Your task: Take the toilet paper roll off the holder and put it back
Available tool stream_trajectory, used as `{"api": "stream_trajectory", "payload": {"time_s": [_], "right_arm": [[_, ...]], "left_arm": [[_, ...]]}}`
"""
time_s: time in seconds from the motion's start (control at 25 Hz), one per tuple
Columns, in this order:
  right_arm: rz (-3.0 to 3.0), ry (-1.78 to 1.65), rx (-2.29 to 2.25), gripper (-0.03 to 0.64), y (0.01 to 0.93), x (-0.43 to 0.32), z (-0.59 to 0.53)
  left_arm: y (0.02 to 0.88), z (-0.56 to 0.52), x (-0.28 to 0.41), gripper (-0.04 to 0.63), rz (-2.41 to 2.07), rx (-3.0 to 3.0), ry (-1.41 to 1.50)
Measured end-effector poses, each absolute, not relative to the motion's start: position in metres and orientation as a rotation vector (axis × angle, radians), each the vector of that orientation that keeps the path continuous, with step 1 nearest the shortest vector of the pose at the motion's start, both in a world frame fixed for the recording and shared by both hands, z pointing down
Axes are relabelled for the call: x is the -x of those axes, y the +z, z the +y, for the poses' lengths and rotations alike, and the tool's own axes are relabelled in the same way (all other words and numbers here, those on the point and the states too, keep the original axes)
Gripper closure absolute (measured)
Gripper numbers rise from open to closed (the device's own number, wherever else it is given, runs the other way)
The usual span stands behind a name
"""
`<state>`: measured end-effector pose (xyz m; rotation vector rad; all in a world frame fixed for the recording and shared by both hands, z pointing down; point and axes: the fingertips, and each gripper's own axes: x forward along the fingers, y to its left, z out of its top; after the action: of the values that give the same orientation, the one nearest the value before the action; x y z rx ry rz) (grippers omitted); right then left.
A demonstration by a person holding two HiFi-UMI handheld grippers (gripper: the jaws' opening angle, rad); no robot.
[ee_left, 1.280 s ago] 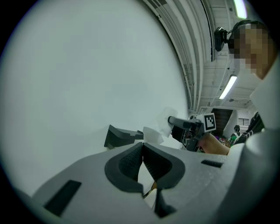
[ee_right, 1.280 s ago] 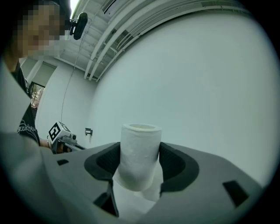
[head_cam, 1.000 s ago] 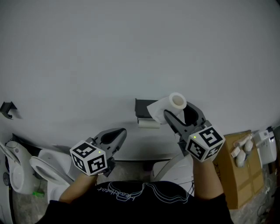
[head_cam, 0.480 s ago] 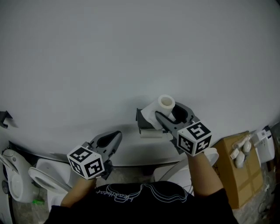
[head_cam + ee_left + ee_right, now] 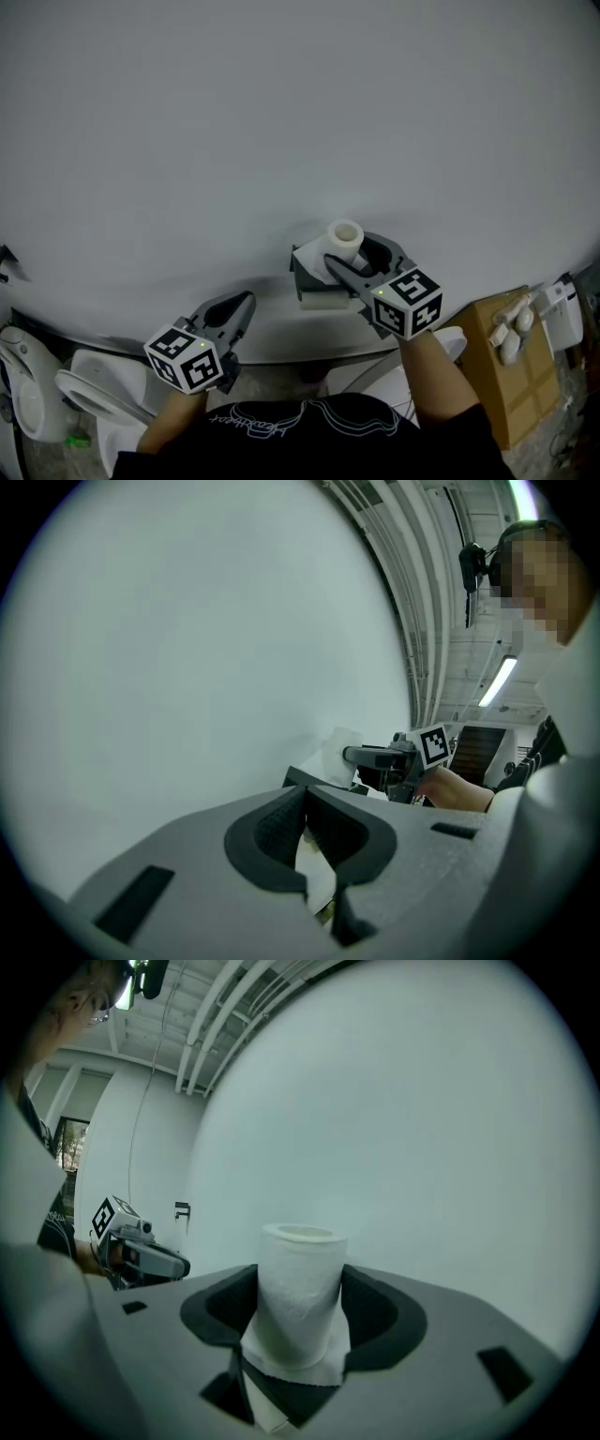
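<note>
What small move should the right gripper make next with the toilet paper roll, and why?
Probably ease the toilet paper roll toward the holder on the wall without opening the jaws. The right gripper is shut on the roll, which stands upright between its jaws, and the head view shows the roll close beside the holder, apparently not yet seated on it.

Blocked straight ahead by the flat pale grey wall (image 5: 281, 112). Crowded at mid-wall by the dark box-shaped holder (image 5: 300, 272), with the white toilet paper roll (image 5: 343, 242) upright just in front of it, clamped in the right gripper (image 5: 349, 251). Left open air along the wall to the left, above the low left gripper (image 5: 242, 305) with its jaws together. Hemmed in lower right by a brown cardboard box (image 5: 497, 366) and lower left by a white toilet bowl (image 5: 94, 394).
</note>
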<state>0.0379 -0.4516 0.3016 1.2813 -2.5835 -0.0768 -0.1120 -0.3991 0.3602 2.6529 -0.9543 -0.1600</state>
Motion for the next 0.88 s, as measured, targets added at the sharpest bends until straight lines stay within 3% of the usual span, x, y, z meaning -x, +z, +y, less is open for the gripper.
{"api": "stream_trajectory", "payload": {"time_s": [0.68,0.88], "right_arm": [[-2.631,-0.135,-1.303,0.296,0.283,-0.049,-0.427],[-2.712,-0.127,-1.297,0.325,0.281,-0.058,-0.393]], "left_arm": [[0.355,-0.388,0.102,0.589,-0.98,-2.668,-0.144],[0.347,-0.368,0.095,0.589,-0.984,-2.681,-0.13]]}}
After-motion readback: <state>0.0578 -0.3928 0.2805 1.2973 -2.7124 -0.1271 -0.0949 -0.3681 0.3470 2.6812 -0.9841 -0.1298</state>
